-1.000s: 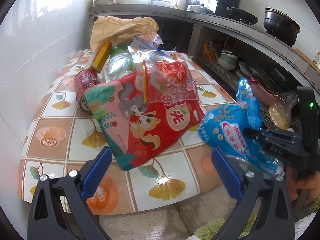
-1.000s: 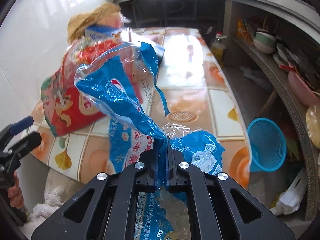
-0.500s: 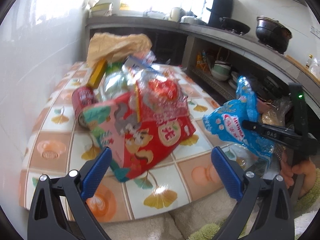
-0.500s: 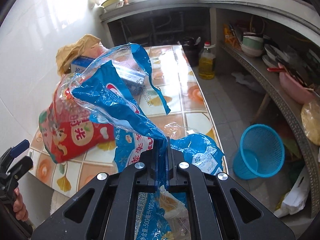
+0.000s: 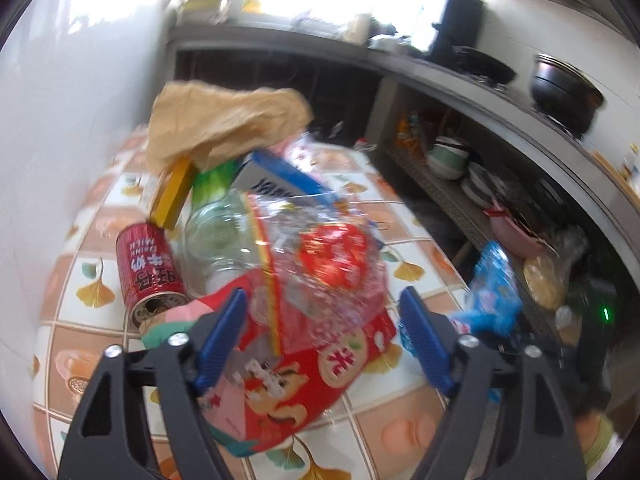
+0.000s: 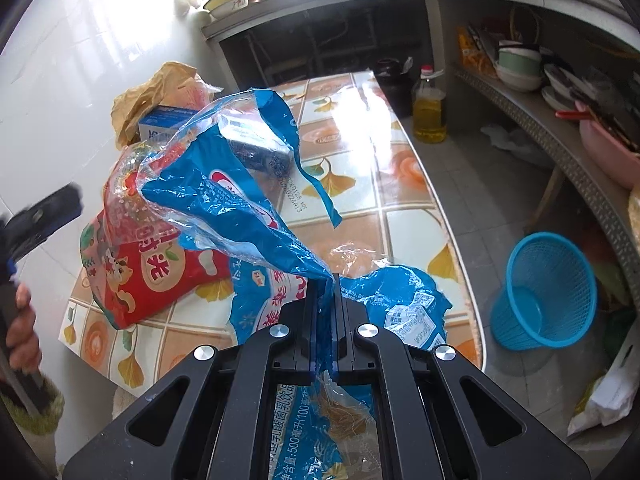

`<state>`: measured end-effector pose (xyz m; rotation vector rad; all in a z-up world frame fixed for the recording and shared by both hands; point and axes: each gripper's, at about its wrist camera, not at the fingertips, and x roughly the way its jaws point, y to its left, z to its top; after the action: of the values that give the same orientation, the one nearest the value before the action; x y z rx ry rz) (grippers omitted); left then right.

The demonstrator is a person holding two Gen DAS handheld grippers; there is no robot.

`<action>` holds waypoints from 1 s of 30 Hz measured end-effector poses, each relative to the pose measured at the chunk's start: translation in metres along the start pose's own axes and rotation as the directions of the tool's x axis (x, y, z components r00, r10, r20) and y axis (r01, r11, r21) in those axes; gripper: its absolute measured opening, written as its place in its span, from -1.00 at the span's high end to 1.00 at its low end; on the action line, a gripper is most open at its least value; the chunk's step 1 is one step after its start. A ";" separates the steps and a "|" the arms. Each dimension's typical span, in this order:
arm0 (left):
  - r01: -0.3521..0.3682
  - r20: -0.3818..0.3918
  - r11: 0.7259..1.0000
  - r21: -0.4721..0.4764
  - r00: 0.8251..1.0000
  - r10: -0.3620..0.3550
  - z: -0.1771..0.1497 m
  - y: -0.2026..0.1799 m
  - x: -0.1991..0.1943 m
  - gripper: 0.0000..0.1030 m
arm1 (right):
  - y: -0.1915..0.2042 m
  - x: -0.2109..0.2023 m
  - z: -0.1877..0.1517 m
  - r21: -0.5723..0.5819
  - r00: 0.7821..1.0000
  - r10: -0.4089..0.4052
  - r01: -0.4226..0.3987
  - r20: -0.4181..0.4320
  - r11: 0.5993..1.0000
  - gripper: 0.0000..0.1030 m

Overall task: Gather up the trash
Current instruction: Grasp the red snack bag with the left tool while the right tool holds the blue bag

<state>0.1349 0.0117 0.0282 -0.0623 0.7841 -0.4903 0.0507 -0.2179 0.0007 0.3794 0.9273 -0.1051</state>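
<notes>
Left wrist view, blurred: the left gripper [image 5: 324,320] hangs with fingers [image 5: 222,336] wide apart over the red bag [image 5: 288,384] on the bench [image 5: 72,320] — seemingly not touching it.

Right wrist view: the right gripper [image 6: 327,312] is clamped on the blue wrapper [image 6: 240,204], which fans up and left above the bench — the bin [image 6: 544,292] stands on the floor to the right.

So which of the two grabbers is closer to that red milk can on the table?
Left. The left gripper hangs open over the red snack bag, with the red can just beside its left finger. The right gripper is off the table's near edge, clamping a blue wrapper.
</notes>
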 end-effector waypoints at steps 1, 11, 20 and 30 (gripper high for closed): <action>-0.002 -0.016 1.000 -0.030 1.000 0.002 0.004 0.006 0.006 -0.25 | -0.003 0.001 0.000 0.003 1.000 0.003 -0.003 -0.002 1.000 0.93; -0.082 -0.110 0.993 -0.083 0.991 0.072 0.023 0.016 0.034 0.36 | -0.017 0.011 0.002 0.038 1.000 0.012 -0.011 -0.019 0.999 0.93; -0.063 -0.021 0.993 -0.096 0.998 0.061 0.027 0.018 0.016 0.56 | -0.017 0.009 0.001 0.042 1.000 0.017 -0.016 -0.016 0.999 0.93; 0.057 0.103 0.992 -0.108 0.994 -0.046 0.035 0.016 -0.006 0.76 | -0.017 0.000 -0.001 0.035 1.000 0.015 -0.015 0.000 0.999 0.93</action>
<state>0.1619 0.0242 0.0539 -0.2095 0.7123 -0.4883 0.0454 -0.2331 -0.0049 0.4183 0.9235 -0.1077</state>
